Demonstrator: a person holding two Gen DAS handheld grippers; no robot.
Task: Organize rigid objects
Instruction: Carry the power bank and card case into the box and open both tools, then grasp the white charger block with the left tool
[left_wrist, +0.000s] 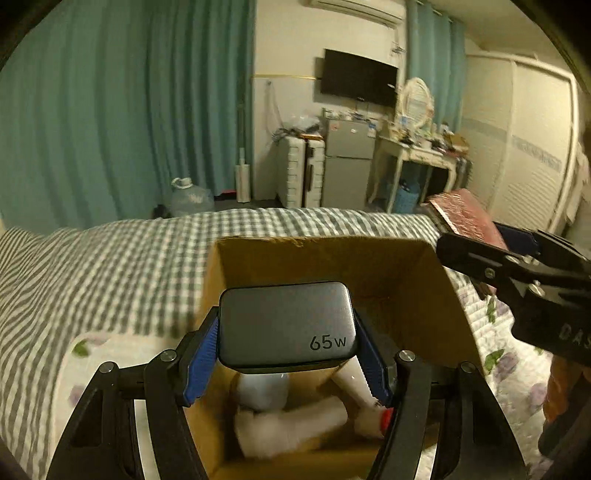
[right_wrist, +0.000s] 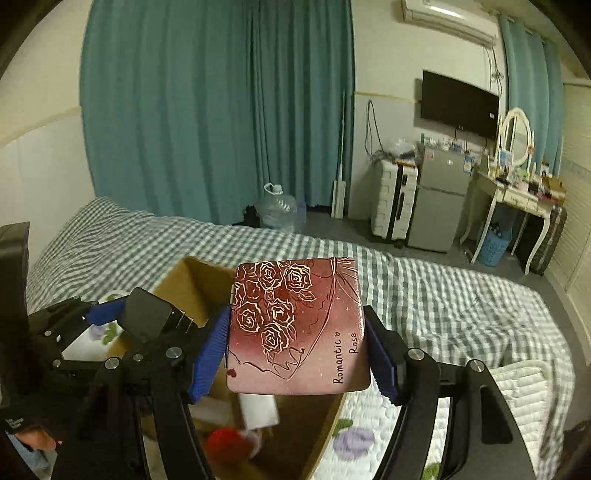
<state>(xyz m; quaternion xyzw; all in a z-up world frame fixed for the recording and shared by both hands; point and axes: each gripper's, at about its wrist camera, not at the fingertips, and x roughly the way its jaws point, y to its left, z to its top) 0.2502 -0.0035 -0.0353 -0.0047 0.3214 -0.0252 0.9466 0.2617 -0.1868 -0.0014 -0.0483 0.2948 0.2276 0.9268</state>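
Observation:
My left gripper (left_wrist: 288, 328) is shut on a grey 65W charger (left_wrist: 286, 323) and holds it above the open cardboard box (left_wrist: 332, 258) on the bed. White bottles (left_wrist: 291, 424) and other white items lie inside the box. My right gripper (right_wrist: 297, 332) is shut on a red square case with gold roses, marked "Romantic Rose" (right_wrist: 295, 325), held over the box's right side (right_wrist: 325, 417). The left gripper with the charger (right_wrist: 147, 314) shows at left in the right wrist view. The right gripper with the red case (left_wrist: 465, 214) shows at right in the left wrist view.
The box sits on a bed with a grey checked sheet (left_wrist: 110, 266) and a white floral quilt (right_wrist: 369, 435). Beyond the bed are a water jug (right_wrist: 277, 210), white suitcase (right_wrist: 393, 199), small fridge (right_wrist: 441, 199), vanity table (right_wrist: 517, 195) and teal curtains (left_wrist: 110, 110).

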